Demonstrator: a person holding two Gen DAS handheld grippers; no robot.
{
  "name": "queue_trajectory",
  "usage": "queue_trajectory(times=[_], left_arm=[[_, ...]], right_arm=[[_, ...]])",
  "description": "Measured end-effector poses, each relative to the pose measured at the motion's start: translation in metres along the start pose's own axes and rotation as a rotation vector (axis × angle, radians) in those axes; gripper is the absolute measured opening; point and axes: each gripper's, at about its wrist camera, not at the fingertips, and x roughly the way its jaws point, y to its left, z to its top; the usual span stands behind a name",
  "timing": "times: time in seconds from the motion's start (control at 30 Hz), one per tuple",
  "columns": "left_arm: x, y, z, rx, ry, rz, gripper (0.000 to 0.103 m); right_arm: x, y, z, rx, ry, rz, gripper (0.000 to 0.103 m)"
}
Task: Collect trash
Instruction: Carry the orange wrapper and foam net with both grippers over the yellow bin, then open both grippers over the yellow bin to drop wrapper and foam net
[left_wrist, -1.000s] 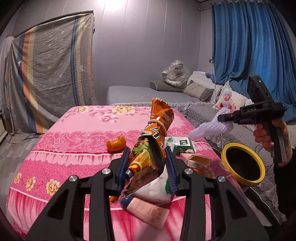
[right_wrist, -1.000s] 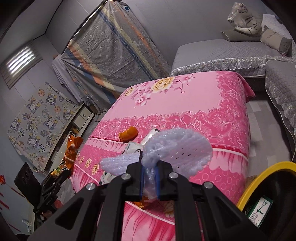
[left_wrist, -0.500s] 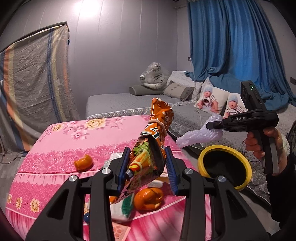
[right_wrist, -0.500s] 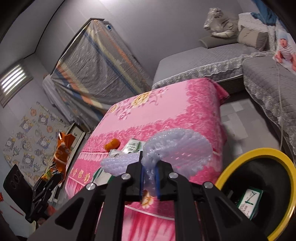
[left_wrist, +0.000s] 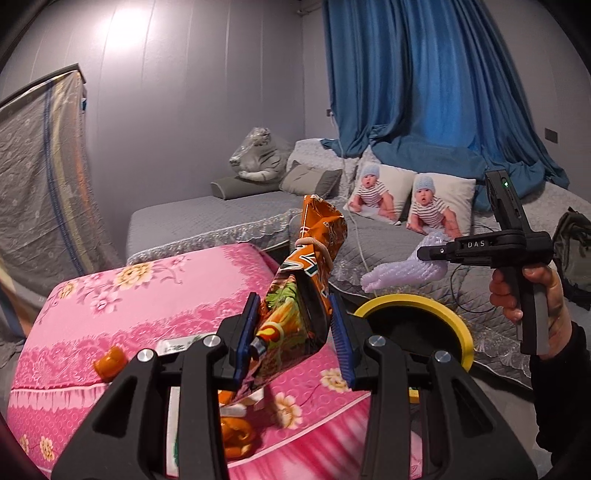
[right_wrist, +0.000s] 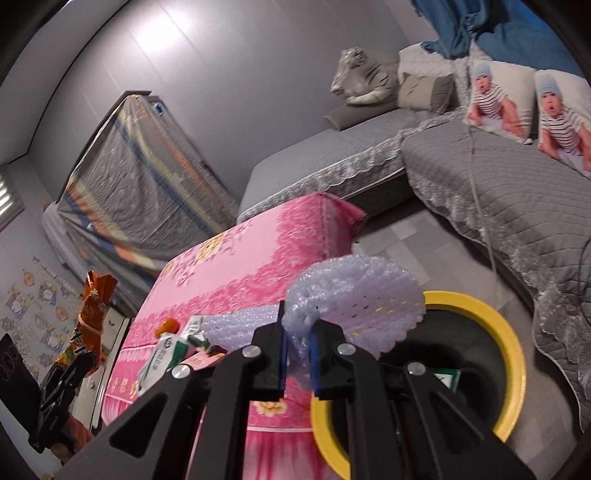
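My left gripper (left_wrist: 293, 338) is shut on an orange snack bag (left_wrist: 303, 291) tied with a rubber band, held above the right end of the pink table (left_wrist: 147, 306). My right gripper (right_wrist: 297, 356) is shut on a white foam net sleeve (right_wrist: 354, 299), held over the near rim of the yellow-rimmed black bin (right_wrist: 513, 373). In the left wrist view the right gripper (left_wrist: 424, 253) holds the foam sleeve (left_wrist: 402, 275) above the bin (left_wrist: 410, 299). A green and white carton (right_wrist: 448, 378) lies inside the bin.
On the pink table lie orange wrappers (left_wrist: 109, 363), a green and white carton (right_wrist: 166, 352) and other small trash (left_wrist: 236, 435). A grey sofa (right_wrist: 498, 199) with baby-print pillows (left_wrist: 436, 203) stands behind the bin. A covered frame (right_wrist: 136, 177) leans on the wall.
Both grippers have swung right toward the bin with their loads. The foam sleeve now hangs over the bin's rim; the snack bag is near the table's right end.
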Motion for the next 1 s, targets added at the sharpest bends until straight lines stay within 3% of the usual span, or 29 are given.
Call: queue_trajectory(times=[0.5, 1.0], left_arm=[[0.042, -0.066, 0.014, 0.086, 0.016, -0.106, 0.036], [0.083, -0.104, 0.007, 0.104, 0.066, -0.168, 0.036]], right_arm=[[-0.028, -0.075, -0.019, 0.091, -0.056, -0.131, 0.009], [-0.023, -0.11, -0.038, 0.09, -0.066, -0.27, 0.009]])
